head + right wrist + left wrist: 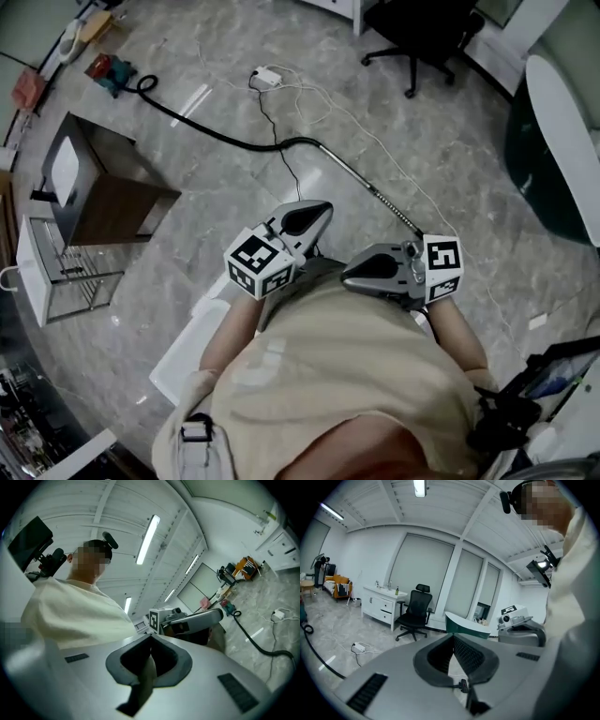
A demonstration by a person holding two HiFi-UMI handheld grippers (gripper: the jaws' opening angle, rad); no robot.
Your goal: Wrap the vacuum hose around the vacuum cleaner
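While left gripper (319, 212) and right gripper (350, 274) hang close to the person's chest, hold: nothing in either.
left jaws: fully together, pads meeting, nothing between; tip points up-frame toward the hose (216, 131).
right jaws: fully together, empty; tip points left, near the left gripper.
vacuum (112, 73): on the floor (225, 187), far top-left of head view, well apart from both grippers.
hose: black, not wrapped; runs from vacuum across the floor in a long loose curve toward the person.
wand (370, 192): metal tube on the hose end, flat on the floor; near end passes behind the right gripper's cube in head view.
power strip (267, 77): white, on the floor beyond the hose; a thin cable from it crosses the hose.
chair (419, 33): black, top of head view.
cabinet (98, 192): brown, left of the person.
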